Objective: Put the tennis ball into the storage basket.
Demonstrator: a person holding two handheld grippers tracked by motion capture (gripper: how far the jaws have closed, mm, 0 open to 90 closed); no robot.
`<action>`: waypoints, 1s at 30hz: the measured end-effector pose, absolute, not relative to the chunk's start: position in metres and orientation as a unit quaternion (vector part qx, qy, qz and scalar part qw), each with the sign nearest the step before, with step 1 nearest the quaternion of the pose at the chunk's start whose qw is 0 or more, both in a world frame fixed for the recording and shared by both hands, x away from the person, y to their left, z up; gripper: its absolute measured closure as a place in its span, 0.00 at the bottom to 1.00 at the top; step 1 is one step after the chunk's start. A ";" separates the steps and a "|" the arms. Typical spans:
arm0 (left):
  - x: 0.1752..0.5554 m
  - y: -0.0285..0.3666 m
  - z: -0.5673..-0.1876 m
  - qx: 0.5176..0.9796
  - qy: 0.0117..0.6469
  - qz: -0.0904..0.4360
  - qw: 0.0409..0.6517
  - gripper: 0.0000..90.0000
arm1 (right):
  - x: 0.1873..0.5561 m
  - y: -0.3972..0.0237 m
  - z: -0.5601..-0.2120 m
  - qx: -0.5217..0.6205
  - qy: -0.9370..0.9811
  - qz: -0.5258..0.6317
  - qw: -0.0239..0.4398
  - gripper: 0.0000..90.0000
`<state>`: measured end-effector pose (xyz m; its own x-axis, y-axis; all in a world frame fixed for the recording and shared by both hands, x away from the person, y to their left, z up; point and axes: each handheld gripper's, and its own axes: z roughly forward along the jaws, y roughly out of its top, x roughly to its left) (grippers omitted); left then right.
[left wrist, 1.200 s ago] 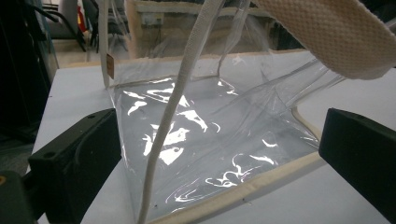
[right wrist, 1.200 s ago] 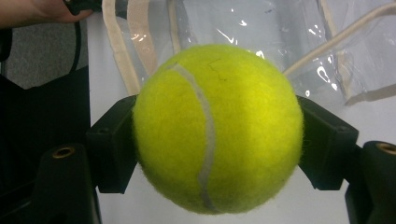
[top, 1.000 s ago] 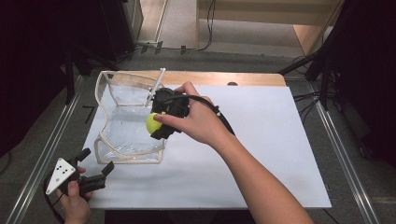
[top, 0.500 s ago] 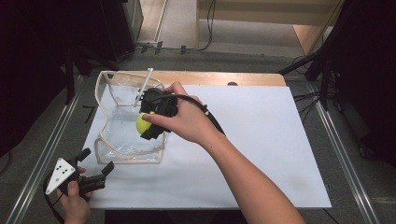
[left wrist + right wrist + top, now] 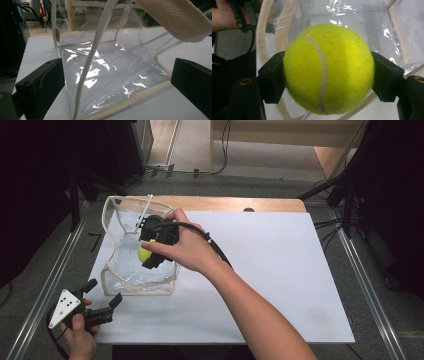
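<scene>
The right gripper [image 5: 150, 251] squeezes the tennis ball [image 5: 328, 67] tight, just over the clear bag [image 5: 120, 270]. The ball is not dropped in yet. The left gripper [image 5: 100, 306] waits near the bag's front corner, jaws apart and empty.

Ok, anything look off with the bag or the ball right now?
Nothing damaged or spilled. The clear bag sags crookedly on the white sheet, its mouth pinched unevenly. The right gripper is clamped on the tennis ball over that mouth.
</scene>
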<state>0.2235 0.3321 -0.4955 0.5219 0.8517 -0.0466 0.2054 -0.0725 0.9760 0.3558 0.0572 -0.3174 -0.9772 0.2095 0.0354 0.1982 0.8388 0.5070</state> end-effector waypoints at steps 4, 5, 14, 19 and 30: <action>0.224 0.333 -0.496 0.671 0.392 0.289 0.559 0.00 | 0.355 0.059 -0.319 0.111 0.955 0.274 0.021 0.15; 0.224 0.333 -0.496 0.671 0.393 0.289 0.558 0.00 | 0.354 0.058 -0.318 0.112 0.953 0.282 0.021 0.13; 0.224 0.333 -0.495 0.673 0.392 0.289 0.557 0.00 | 0.348 0.040 -0.306 0.122 0.943 0.305 0.043 0.00; 0.224 0.332 -0.496 0.672 0.393 0.290 0.556 0.00 | 0.342 0.020 -0.309 0.138 0.941 0.304 0.055 0.00; 0.224 0.332 -0.496 0.674 0.393 0.291 0.553 0.00 | 0.337 -0.029 -0.317 0.166 0.932 0.316 0.065 0.00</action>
<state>0.2239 0.3315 -0.4957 0.5217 0.8521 -0.0428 0.2082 -0.0785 0.9749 0.3374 -0.0289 -0.3171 -0.9365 0.3503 -0.0157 0.2683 0.7447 0.6111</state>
